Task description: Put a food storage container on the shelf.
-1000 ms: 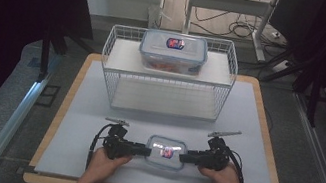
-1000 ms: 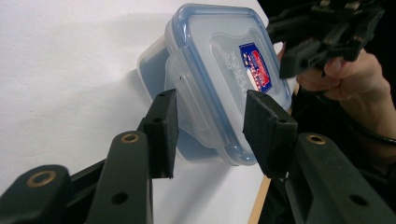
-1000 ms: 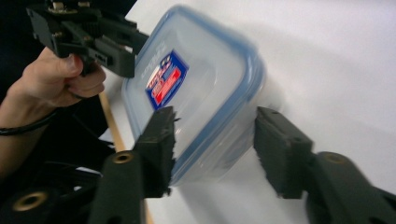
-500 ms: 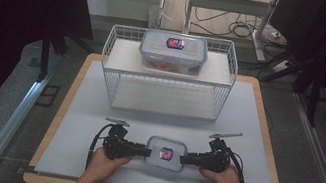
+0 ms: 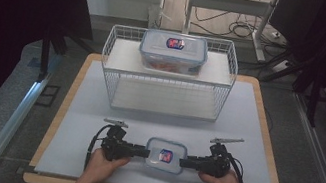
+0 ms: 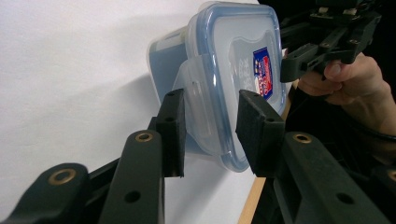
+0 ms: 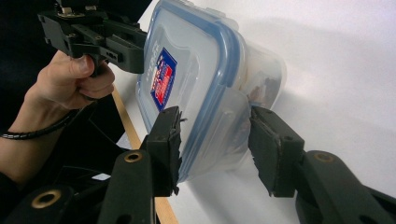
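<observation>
Two grippers bracketed one small container (image 5: 166,155), which lay on the white mat (image 5: 96,110) well in front of the wire basket (image 5: 107,51), level with its middle.

The left gripper (image 6: 210,126) stood partly open and had just been closing. The box's end latch flap (image 6: 194,93) was between its jaws, one pad beside the flap and the other at the blue-rimmed lid. Whether the pads already pressed could not be told. The right gripper (image 7: 212,140) was also partly open and had just been closing over the opposite flap (image 7: 224,126). One of its pads was at the lid, and the other showed a gap to the flap, so it had no grip yet.

The step looked like working both end flaps at once. It would go best with each flap centred between the pads and the two squeezes evenly matched, so the light box neither slid along the mat nor tipped.

Something brownish showed dimly through the small container's clear wall, but what it was could not be told. On the basket's upper shelf sat a larger container (image 5: 173,52) with its lid on and orange-tinted contents.
</observation>
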Demonstrator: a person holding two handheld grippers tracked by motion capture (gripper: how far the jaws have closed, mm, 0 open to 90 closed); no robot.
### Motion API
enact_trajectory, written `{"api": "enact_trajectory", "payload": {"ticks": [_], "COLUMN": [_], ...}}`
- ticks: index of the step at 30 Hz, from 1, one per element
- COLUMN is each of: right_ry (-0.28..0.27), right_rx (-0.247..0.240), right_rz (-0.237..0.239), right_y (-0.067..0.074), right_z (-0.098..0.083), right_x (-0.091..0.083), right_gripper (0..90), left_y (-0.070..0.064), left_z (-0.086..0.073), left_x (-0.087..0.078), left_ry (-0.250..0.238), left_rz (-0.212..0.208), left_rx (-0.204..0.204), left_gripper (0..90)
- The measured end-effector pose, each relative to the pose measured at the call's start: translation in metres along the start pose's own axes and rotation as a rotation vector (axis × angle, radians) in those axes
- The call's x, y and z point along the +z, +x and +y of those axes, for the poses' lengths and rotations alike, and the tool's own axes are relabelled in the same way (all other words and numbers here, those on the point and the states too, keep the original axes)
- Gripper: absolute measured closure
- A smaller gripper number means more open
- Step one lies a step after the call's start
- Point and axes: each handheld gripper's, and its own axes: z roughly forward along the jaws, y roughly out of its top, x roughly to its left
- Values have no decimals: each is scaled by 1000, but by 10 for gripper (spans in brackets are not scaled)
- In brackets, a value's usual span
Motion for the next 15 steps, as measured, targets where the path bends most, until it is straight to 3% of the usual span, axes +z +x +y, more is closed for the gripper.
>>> {"api": "enact_trajectory", "payload": {"ticks": [9,15], "right_ry": [-14,-13], "right_rx": [22,16], "right_rz": [4,6], "right_y": [1,1], "right_z": [0,1], "right_x": [-1,0], "right_gripper": [571,571], "left_y": [-2,-3], "left_z": [0,1], "left_x": [-1,0], "left_ry": [-5,-1], "left_rz": [3,13], "left_rx": [0,46], "left_gripper": [650,624]}}
